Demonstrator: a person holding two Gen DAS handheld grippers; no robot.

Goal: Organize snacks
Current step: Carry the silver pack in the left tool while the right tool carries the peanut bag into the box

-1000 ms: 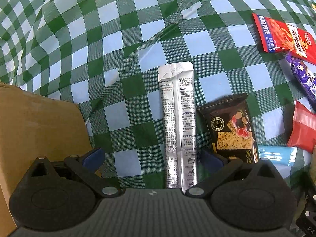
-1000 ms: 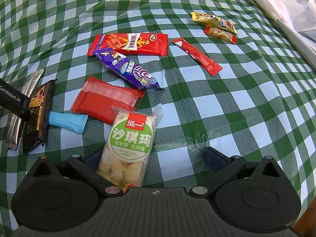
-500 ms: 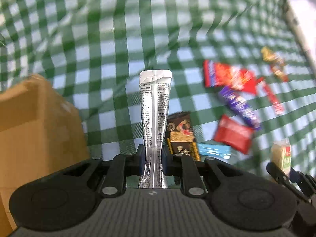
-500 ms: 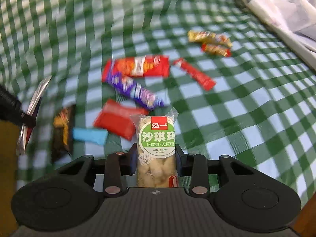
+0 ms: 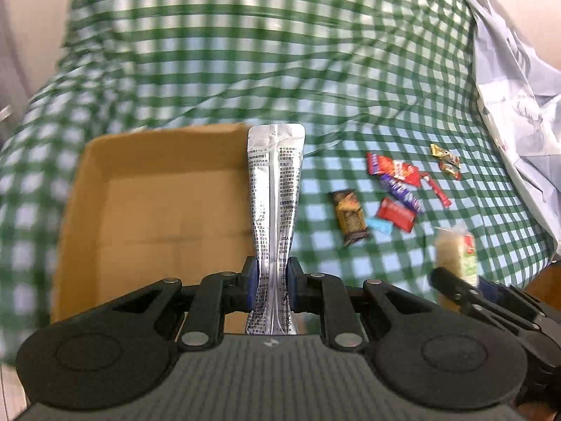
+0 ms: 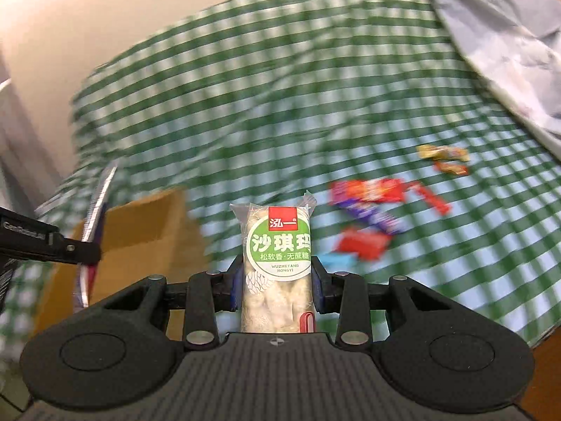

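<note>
With the left gripper point(image 5: 272, 289) clamped on a silver sachet point(image 5: 275, 210) above the right edge of the open box point(image 5: 157, 207), and the right gripper point(image 6: 277, 289) squeezing a sachima pack point(image 6: 277, 263) to the box's right, this looks like the carry-over step; next, lower both inside the box and release.

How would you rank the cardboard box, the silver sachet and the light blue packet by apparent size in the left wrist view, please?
1. cardboard box
2. silver sachet, though it sits close to the camera, clamped in the left gripper
3. light blue packet
</note>
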